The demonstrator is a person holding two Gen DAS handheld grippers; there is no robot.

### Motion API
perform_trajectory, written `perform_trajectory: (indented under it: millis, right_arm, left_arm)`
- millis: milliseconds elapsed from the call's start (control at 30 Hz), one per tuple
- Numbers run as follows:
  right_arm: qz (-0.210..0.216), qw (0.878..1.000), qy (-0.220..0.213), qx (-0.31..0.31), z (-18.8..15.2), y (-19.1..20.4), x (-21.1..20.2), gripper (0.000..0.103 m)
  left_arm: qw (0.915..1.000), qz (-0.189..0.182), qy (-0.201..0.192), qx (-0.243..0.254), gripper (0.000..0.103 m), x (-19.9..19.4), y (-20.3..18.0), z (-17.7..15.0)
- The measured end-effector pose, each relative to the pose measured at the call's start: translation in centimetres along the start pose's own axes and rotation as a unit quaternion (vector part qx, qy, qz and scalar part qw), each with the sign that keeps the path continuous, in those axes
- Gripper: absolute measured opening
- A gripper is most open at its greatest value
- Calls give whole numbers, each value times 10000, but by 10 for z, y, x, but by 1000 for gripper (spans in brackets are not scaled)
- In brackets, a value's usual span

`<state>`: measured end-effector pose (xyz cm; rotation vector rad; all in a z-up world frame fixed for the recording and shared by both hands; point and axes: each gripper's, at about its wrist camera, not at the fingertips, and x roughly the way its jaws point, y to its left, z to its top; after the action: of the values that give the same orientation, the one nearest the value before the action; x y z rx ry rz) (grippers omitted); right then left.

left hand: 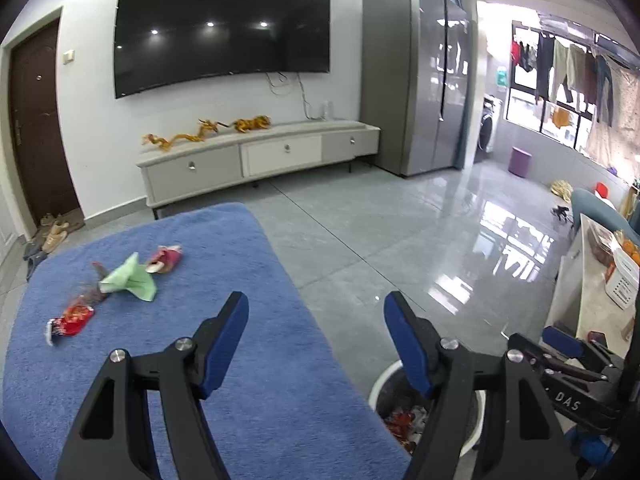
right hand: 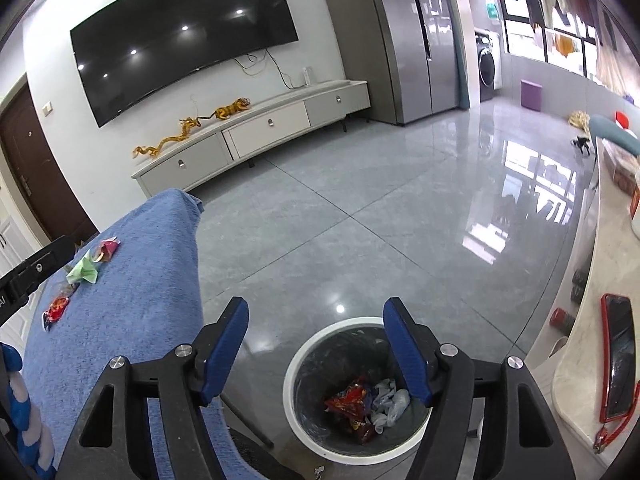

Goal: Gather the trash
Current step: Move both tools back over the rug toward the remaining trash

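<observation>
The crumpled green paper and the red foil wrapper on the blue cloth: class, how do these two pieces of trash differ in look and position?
The crumpled green paper is pale, matt and plain, folded into peaks; the red foil wrapper is shiny, printed and lies flatter. The green paper sits nearer the middle of the blue cloth; the red wrapper lies closer to its left edge in the left wrist view. Both rest on the cloth, uncollected, with no claw touching them.
</observation>
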<state>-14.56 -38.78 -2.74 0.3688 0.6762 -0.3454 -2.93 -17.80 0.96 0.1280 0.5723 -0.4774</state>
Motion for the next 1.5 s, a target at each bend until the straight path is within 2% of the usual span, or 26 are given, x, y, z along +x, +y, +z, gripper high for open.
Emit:
perform_trajectory:
  millis: [767, 1500]
  right_arm:
    - [-150, 9988, -315, -337, 4, 43, -33, 69]
    - [-84, 9951, -430, -887, 3, 90, -53, 70]
  left_arm:
    - [9964, 292, -563, -566, 69, -55, 75, -10]
    - [9896, 593, -824, -1019, 69, -93, 130, -32]
